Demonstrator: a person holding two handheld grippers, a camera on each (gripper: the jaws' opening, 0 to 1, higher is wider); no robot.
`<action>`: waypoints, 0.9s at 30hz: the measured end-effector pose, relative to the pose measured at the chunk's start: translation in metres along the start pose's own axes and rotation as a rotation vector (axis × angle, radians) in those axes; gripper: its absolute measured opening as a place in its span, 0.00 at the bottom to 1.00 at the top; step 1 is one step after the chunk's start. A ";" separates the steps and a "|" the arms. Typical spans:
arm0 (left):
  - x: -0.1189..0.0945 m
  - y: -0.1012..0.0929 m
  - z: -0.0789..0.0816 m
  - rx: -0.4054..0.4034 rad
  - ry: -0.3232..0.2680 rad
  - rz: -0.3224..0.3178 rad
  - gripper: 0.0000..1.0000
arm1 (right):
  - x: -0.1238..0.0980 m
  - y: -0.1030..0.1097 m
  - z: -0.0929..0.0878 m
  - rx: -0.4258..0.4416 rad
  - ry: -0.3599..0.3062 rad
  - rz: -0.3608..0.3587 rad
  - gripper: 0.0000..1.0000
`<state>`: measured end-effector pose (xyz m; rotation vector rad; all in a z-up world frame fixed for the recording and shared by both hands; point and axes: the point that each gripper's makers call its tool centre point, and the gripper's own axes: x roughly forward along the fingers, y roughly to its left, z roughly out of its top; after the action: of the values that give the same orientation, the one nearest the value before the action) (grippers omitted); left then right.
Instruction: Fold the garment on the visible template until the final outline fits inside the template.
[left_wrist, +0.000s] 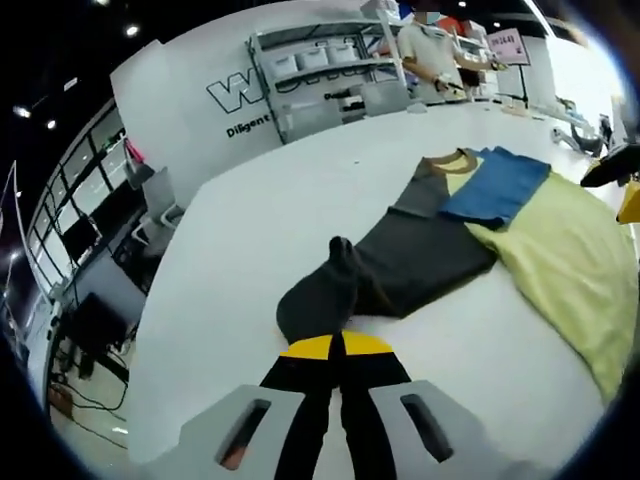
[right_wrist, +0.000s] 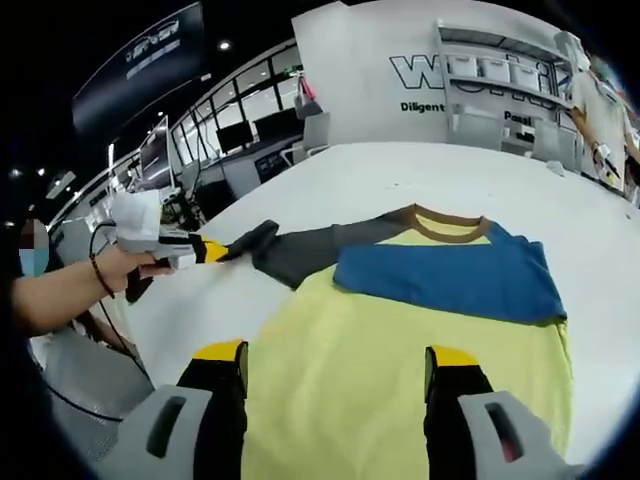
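A shirt lies on the white table (left_wrist: 260, 230), with a yellow body (right_wrist: 380, 380), a brown collar (right_wrist: 445, 225) and a blue sleeve (right_wrist: 450, 280) folded across the chest. Its dark grey sleeve (left_wrist: 420, 250) stretches out sideways. My left gripper (left_wrist: 337, 345) is shut on that sleeve's cuff (left_wrist: 315, 300), which bunches up between the yellow tips. The right gripper view has the left gripper (right_wrist: 225, 250) holding the cuff at the left, in a person's hand (right_wrist: 120, 265). My right gripper (right_wrist: 338, 352) is open over the yellow body, with nothing between its fingers. Its dark tip (left_wrist: 612, 168) enters the left gripper view.
Grey shelves (left_wrist: 320, 70) with boxes and a white wall with lettering (right_wrist: 450, 80) stand behind the table. A person (left_wrist: 430, 50) stands at the back. Desks with monitors (right_wrist: 240, 140) line the side beyond the table's edge.
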<state>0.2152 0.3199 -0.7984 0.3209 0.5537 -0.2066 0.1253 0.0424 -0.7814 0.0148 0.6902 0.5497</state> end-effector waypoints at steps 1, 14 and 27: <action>-0.003 0.002 0.002 0.009 0.003 0.000 0.03 | 0.000 0.000 0.000 -0.002 0.000 0.002 0.70; -0.030 0.031 0.020 0.043 -0.058 0.064 0.03 | 0.004 0.012 0.002 -0.059 0.003 0.037 0.77; -0.046 0.061 0.018 0.116 -0.048 0.098 0.03 | 0.007 0.022 -0.002 -0.063 0.024 0.081 0.77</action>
<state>0.2021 0.3754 -0.7439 0.4535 0.4782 -0.1521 0.1183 0.0639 -0.7827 -0.0232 0.6973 0.6502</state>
